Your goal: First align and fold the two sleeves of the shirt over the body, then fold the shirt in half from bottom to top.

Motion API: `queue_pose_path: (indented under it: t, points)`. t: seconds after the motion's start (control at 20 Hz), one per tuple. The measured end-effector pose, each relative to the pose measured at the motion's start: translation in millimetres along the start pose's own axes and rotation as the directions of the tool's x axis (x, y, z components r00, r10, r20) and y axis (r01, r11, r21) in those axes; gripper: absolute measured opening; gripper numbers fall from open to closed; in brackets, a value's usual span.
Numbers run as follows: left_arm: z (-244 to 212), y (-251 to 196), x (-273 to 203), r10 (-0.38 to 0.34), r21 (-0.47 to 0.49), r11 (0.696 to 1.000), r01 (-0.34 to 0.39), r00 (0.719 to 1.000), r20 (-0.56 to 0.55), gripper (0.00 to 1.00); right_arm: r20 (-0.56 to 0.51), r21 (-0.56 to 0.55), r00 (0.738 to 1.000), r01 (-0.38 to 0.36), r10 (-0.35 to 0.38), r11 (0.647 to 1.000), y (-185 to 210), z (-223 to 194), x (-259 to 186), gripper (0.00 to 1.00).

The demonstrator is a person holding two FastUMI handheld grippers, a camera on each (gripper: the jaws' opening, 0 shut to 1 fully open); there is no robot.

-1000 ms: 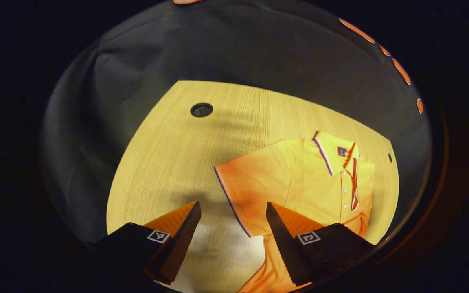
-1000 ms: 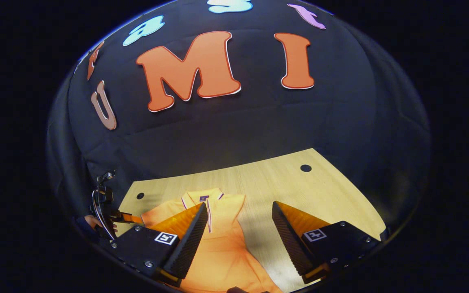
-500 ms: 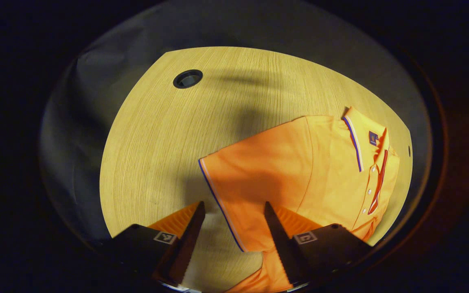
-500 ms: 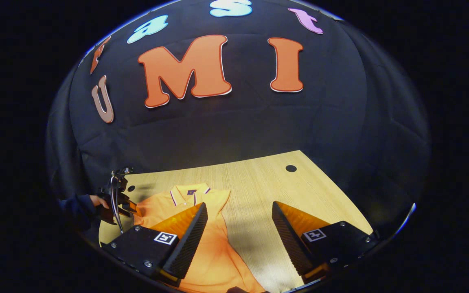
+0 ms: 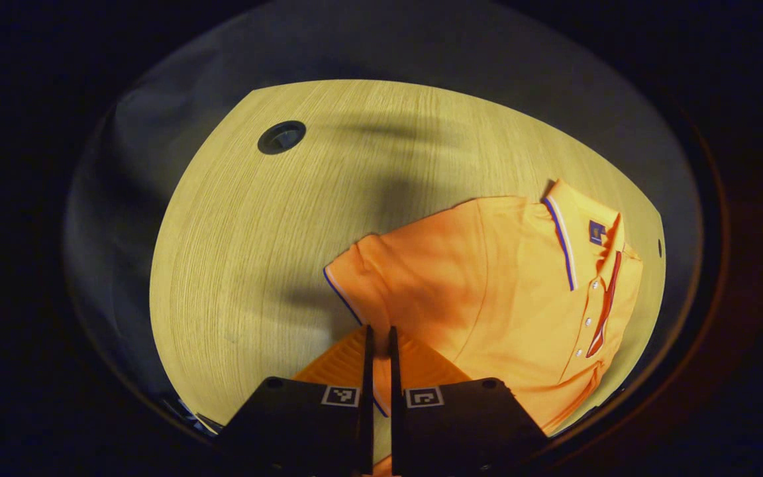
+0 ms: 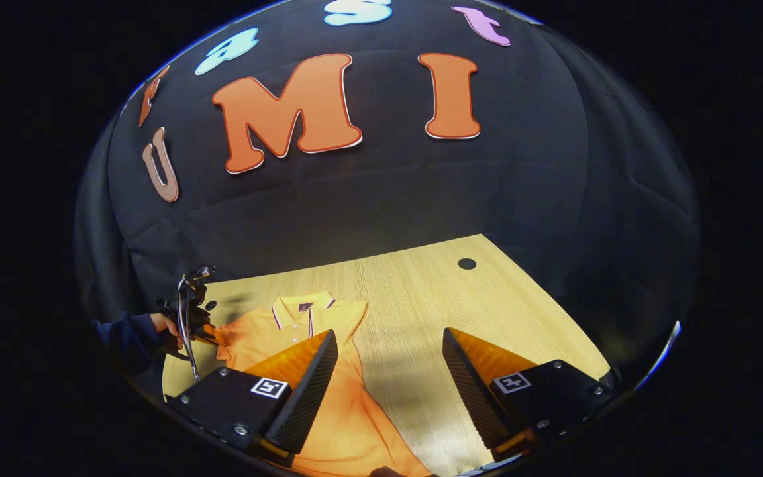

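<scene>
One sleeve pinched, ready to fold
Left gripper (image 5: 377,344) clamps the sleeve (image 5: 381,278) hem; shirt body (image 5: 520,305) lies rightward; right gripper (image 6: 388,371) hangs apart.

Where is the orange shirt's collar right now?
In the left gripper view the collar lies at the right, near the wooden table's far edge. In the right gripper view it sits left of centre, beyond the right gripper.

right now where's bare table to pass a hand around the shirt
Bare table lies between the shirt's sleeve and the grommet hole. More lies right of the shirt, toward the far hole. It is crowded where the left gripper pinches the sleeve hem.
</scene>
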State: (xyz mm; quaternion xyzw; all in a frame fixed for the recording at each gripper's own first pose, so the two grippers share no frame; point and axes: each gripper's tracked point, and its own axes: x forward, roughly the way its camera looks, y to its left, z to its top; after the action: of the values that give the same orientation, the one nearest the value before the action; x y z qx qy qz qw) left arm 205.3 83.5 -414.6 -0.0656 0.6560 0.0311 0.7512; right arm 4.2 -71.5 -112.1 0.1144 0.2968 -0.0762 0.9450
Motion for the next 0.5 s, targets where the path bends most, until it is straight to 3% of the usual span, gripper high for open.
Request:
queue_pose_path:
  t: [0.25, 0.5]
  points:
    - [40, -41, -60, -0.051, 0.176, 0.984, 0.021, 0.984, 0.171, 0.11, -0.009, -0.001, 1.0, 0.002, -0.002, 1.0, -2, -1, 3, 0.97]
    - [48, -105, -85, -0.119, 0.311, 0.949, 0.05, 0.971, 0.208, 0.11, -0.022, -0.014, 1.0, -0.015, 0.014, 1.0, 2, -3, 6, 0.97]
